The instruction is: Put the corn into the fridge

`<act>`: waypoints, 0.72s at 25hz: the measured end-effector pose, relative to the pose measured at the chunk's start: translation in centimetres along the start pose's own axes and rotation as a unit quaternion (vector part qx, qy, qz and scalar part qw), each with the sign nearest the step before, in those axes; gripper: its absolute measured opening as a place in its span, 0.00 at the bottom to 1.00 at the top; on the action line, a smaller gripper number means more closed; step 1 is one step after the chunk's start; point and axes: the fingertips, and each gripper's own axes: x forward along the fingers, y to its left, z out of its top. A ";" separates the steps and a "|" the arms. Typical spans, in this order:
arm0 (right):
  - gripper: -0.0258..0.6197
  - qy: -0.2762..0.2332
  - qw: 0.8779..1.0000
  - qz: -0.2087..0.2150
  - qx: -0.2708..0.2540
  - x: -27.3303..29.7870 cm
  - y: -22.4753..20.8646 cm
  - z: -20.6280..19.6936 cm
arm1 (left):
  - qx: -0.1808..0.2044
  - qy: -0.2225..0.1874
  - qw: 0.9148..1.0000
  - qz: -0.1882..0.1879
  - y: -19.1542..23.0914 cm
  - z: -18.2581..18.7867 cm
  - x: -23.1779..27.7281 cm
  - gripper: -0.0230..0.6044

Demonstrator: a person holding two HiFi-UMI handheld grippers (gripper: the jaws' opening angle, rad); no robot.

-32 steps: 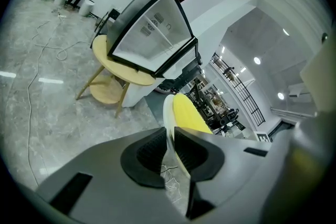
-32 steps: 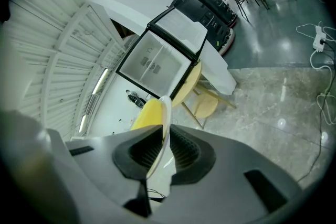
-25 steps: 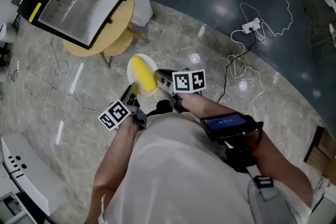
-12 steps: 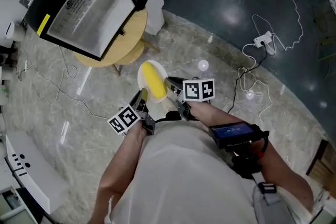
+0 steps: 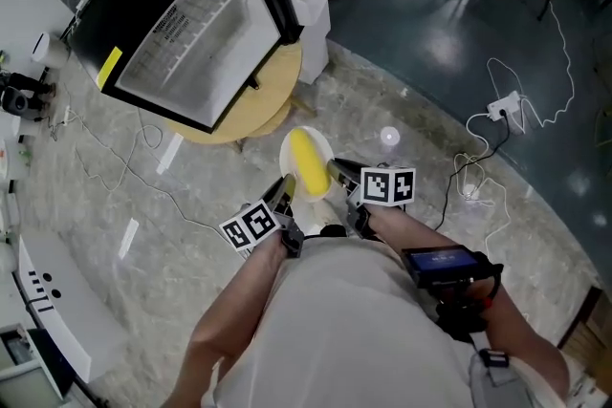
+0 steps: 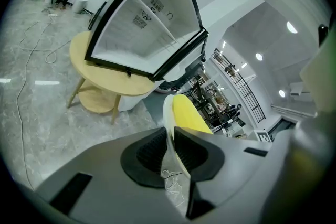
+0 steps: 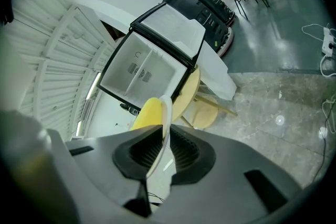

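Close to the person's body, the left claw (image 5: pixel 284 189) and the right claw (image 5: pixel 337 171) are each clamped on opposite edges of 1 small white plate (image 5: pixel 285 151). Each gripper view shows its ribbed pads pressed together on the thin rim, so neither claw touches the food itself. The corn (image 5: pixel 308 161), a single yellow cob, lies on the plate between the 2 claws. Its long axis runs away from the person, roughly in line with the claws rather than across them. Beyond the plate stands a round wooden bench (image 5: pixel 271 98), still apart from it, with stone floor between. On the bench sits a black mini fridge (image 5: pixel 196 32) with its door swung open and its pale interior and wire shelf facing the carrier. From the plate, the opening lies ahead and off to the left, so the left claw is on the nearer side. The cob's far end already points roughly toward the cavity. My judgement is that the approach depends on keeping the plate level and steering it leftward so it enters the opening end-first.
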 end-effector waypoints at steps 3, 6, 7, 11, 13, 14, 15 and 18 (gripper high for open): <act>0.11 -0.002 1.000 -0.002 0.001 0.9 0.1 1.0 | 0.000 0.001 1.000 -0.001 0.2 1.2 0.5 0.12; 0.11 0.000 1.000 -0.003 0.002 2.4 0.3 1.6 | 0.001 0.002 1.000 0.001 1.0 2.6 1.0 0.12; 0.11 0.001 1.000 -0.003 0.002 2.9 0.3 1.8 | 0.002 0.003 1.000 0.000 1.3 3.1 1.1 0.12; 0.11 0.000 1.000 -0.006 -0.002 4.6 0.7 2.8 | 0.005 0.004 1.000 -0.004 2.2 4.9 1.7 0.12; 0.11 -0.001 1.000 -0.010 -0.003 5.3 0.8 3.2 | 0.003 0.005 1.000 -0.007 2.5 5.6 1.9 0.12; 0.11 -0.001 1.000 -0.011 -0.004 5.7 0.9 3.4 | 0.002 0.005 1.000 -0.009 2.7 5.9 2.0 0.12; 0.11 -0.002 1.000 -0.012 -0.006 6.0 1.0 3.7 | 0.001 0.005 1.000 -0.010 2.9 6.3 2.1 0.12; 0.11 -0.003 1.000 -0.017 -0.008 6.8 1.3 4.1 | -0.001 0.006 1.000 -0.015 3.4 7.2 2.4 0.12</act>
